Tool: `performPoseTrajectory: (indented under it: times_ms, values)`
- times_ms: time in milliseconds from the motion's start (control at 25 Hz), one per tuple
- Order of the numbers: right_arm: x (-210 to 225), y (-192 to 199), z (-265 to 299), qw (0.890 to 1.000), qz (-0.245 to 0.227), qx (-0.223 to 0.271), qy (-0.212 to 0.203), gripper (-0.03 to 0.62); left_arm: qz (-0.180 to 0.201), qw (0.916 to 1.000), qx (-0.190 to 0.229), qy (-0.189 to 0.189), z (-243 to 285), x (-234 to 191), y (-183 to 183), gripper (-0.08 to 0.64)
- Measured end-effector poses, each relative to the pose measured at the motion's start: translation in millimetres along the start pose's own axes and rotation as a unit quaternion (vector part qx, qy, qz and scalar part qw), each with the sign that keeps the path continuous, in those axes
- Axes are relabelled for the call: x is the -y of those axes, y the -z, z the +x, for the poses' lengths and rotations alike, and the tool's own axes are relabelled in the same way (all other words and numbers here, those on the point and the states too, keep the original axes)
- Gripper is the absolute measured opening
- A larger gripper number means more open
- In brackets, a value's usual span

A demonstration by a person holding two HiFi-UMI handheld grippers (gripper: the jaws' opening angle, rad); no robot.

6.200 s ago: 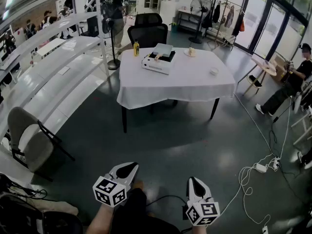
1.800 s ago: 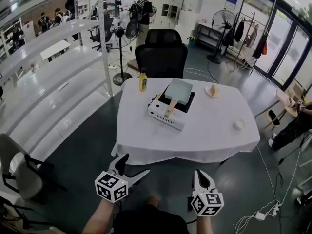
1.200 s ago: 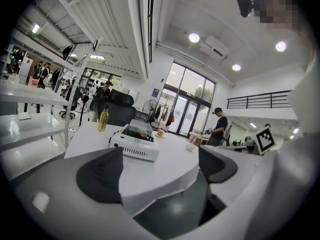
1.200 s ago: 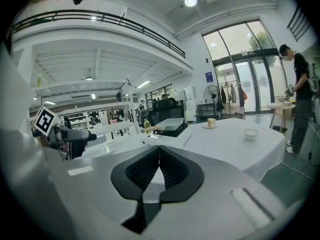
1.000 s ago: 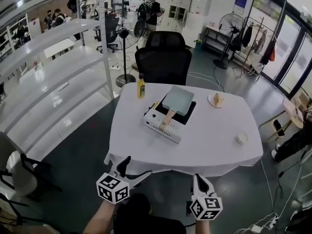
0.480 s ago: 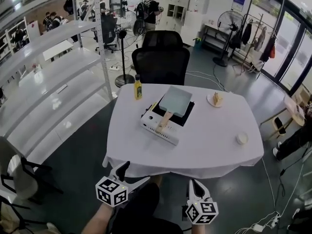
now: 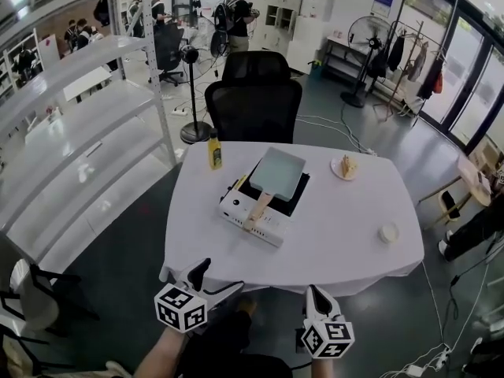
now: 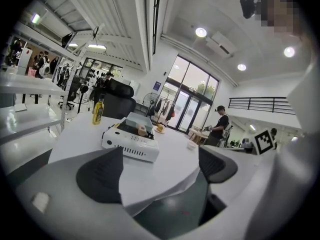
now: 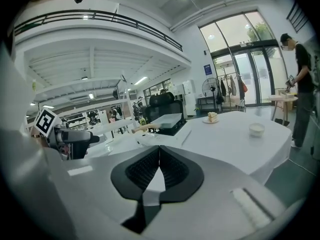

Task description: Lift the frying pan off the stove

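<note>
Head view: frying pan (image 7: 277, 172), square and pale grey-green, sits on the white stove (image 7: 250, 217) on the cloth-covered table (image 7: 339, 242). Its wooden handle (image 7: 258, 207) points toward the near edge and the person. Both grippers are low, short of the table and well apart from the pan. Left gripper (image 7: 215, 280) jaws are spread wide, with nothing between them in the left gripper view, only table and stove beyond. Right gripper (image 7: 316, 296) jaws are pressed together on nothing, per the right gripper view. Pan looks like rigid metal and appears empty, so probably fairly light, but heavy at the far end once held by the handle. Best hold is likely mid-handle, jaws across the wood, clamped firm, since a rounded handle could twist and let the pan sag. Wood should give better bite than the smooth rim. Lift straight up to clear the stove's supports. Bottle (image 7: 213, 150), cake plate (image 7: 337, 170) and small cup (image 7: 387, 232) stand clear of it.
</note>
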State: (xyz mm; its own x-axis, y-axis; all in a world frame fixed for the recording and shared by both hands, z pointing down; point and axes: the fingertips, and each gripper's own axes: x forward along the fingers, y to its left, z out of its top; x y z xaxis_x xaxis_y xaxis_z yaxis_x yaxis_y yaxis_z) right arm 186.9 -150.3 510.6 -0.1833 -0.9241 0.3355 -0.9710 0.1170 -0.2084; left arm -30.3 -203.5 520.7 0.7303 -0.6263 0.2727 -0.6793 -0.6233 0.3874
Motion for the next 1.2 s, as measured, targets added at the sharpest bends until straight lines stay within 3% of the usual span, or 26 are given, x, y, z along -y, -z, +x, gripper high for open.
performPoseTrajectory:
  times_ms: [440, 840, 1080, 1200]
  values:
    - [16, -48, 73, 1.0, -0.024, 0.012, -0.008, 0.006, 0.002, 0.9986, 0.053, 0.004, 59, -38, -71, 0.505]
    - [46, -75, 125, 1.0, -0.021, 0.012, -0.002, 0.006, -0.025, 0.999, 0.036, -0.003, 115, -66, -104, 0.505]
    - [75, -83, 158, 1.0, -0.013, 0.015, 0.012, 0.006, -0.055, 0.9976, 0.037, 0.02, 150, -75, -119, 0.505]
    - [83, -88, 171, 1.0, -0.008, 0.019, 0.012, 0.006, -0.05, 0.9981, 0.031, 0.017, 159, -80, -119, 0.505]
